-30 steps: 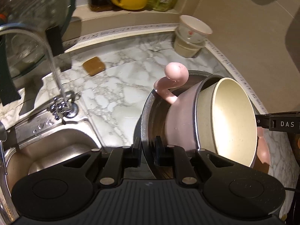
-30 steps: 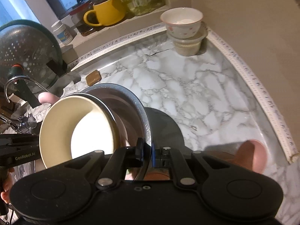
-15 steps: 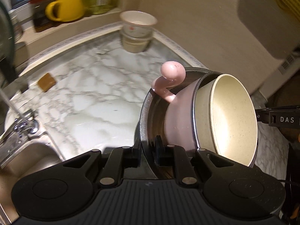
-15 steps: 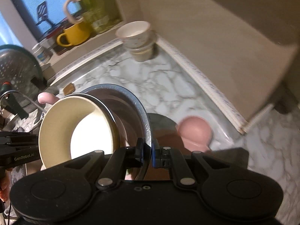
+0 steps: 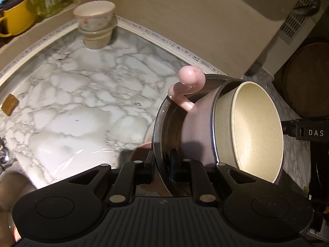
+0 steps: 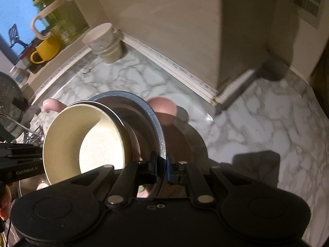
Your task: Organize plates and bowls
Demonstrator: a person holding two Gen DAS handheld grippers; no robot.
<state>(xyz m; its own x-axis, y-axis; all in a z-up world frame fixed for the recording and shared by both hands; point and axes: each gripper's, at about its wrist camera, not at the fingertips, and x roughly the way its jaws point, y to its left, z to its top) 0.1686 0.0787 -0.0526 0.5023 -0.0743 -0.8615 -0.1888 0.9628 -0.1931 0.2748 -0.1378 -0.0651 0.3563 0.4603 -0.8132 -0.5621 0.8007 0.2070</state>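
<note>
A nested stack hangs in the air between my grippers: a steel bowl (image 5: 162,123) outermost, a pink bowl (image 5: 197,123) with curled pink handles (image 5: 190,80) inside it, and a cream bowl (image 5: 257,127) innermost. My left gripper (image 5: 161,164) is shut on the steel bowl's rim. My right gripper (image 6: 162,164) is shut on the rim of the steel bowl (image 6: 158,123) from the opposite side. The cream bowl (image 6: 82,144) faces the right wrist camera. Two stacked small bowls (image 5: 95,26) stand at the counter's back corner, also in the right wrist view (image 6: 104,43).
The marble counter (image 5: 82,103) lies below, with a brown sponge (image 5: 9,105) at its left. A yellow mug (image 6: 46,49) and a green jar (image 6: 57,20) stand on the window sill. A wall corner (image 6: 216,94) juts out at right. Dark round boards (image 5: 308,78) lean at far right.
Both grippers have carried the nested bowls to the right, away from the sink and faucet. The stacked small bowls and sill have shifted left in both views.
</note>
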